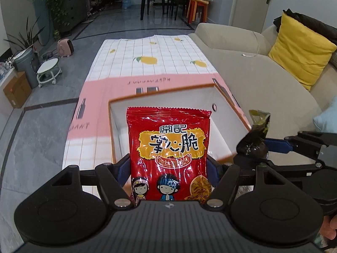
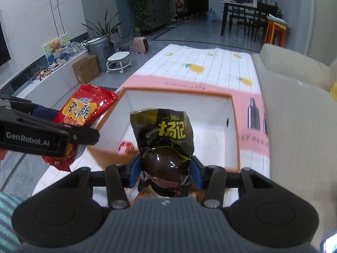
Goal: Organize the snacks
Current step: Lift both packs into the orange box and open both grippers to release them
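Note:
My left gripper (image 1: 168, 168) is shut on a red snack bag (image 1: 169, 147) and holds it upright above the near edge of an orange-rimmed white box (image 1: 160, 91). The same bag (image 2: 84, 109) shows in the right wrist view at the box's left rim, with the left gripper (image 2: 63, 130) on it. My right gripper (image 2: 166, 168) is shut on a black and yellow snack packet (image 2: 166, 139) over the box (image 2: 179, 90). That packet (image 1: 256, 135) shows at the box's right side in the left wrist view. A small red packet (image 2: 124, 147) lies inside the box.
The box stands on a low table with a pink and white lemon-print cloth (image 1: 147, 59). A beige sofa (image 1: 263, 80) with a yellow cushion (image 1: 301, 48) runs along the right. A round stool (image 1: 49, 69), bin and cardboard box stand on the floor at left.

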{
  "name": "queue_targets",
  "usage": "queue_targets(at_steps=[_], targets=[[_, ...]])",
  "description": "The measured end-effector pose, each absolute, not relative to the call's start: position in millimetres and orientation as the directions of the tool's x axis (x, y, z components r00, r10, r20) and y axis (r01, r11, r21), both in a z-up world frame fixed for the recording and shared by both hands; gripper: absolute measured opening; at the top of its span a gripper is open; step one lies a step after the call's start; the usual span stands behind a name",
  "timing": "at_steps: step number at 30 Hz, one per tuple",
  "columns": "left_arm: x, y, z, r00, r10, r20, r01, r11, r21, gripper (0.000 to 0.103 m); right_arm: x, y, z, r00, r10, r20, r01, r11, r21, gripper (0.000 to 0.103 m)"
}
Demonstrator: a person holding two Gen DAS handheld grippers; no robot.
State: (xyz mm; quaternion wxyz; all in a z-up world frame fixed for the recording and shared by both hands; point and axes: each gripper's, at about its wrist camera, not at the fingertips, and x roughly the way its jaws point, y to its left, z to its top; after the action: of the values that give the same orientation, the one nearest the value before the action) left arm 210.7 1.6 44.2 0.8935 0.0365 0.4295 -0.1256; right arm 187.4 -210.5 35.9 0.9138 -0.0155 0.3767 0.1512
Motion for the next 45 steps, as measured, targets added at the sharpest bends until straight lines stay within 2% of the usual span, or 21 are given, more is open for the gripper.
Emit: queue_targets(at_steps=[6,12,25,34,36,40,42,45], targets=[[254,-3,18,0.556,-0.169,-0.814,0.246,0.969,-0.033,0.080,247,-201,24,0.634,0.254,-0.730,-0.299,0.952,0.071,0.047],[288,-2,-24,0.490,-0.119,-0.864,0.221,0.975,-0.009,0.080,295,-195,-11,0.564,0.216,-0.797,-0.308,0.951,0.040,0.047],[315,-16,-78,0.376,-0.033,-0.926,0.277,0.958,0.078,0.081,343,-183,-82,0.414,0.127,-0.901,-0.351,0.936,-0.030,0.047],[313,-18,-82,0.382,-0.020,-0.924,0.289,0.952,0.098,0.089,347,-182,-86,0.408,0.120,-0.905,-0.363,0.931,-0.040,0.051],[313,-16,-79,0.385,-0.021,-0.922,0.288,0.953,0.099,0.090,346,-181,-85,0.406,0.121,-0.906,-0.361,0.932,-0.037,0.056],[310,-14,-72,0.405,-0.029,-0.914,0.289,0.952,0.098,0.093,344,-181,-81,0.412,0.120,-0.903,-0.347,0.937,-0.033,0.058],[308,-14,-66,0.426,-0.025,-0.905,0.283,0.953,0.107,0.095,344,-181,-78,0.418,0.113,-0.902,-0.343,0.939,-0.041,0.063],[305,-13,-56,0.445,-0.036,-0.895,0.275,0.956,0.099,0.099,342,-181,-70,0.430,0.112,-0.896,-0.340,0.939,-0.046,0.065]])
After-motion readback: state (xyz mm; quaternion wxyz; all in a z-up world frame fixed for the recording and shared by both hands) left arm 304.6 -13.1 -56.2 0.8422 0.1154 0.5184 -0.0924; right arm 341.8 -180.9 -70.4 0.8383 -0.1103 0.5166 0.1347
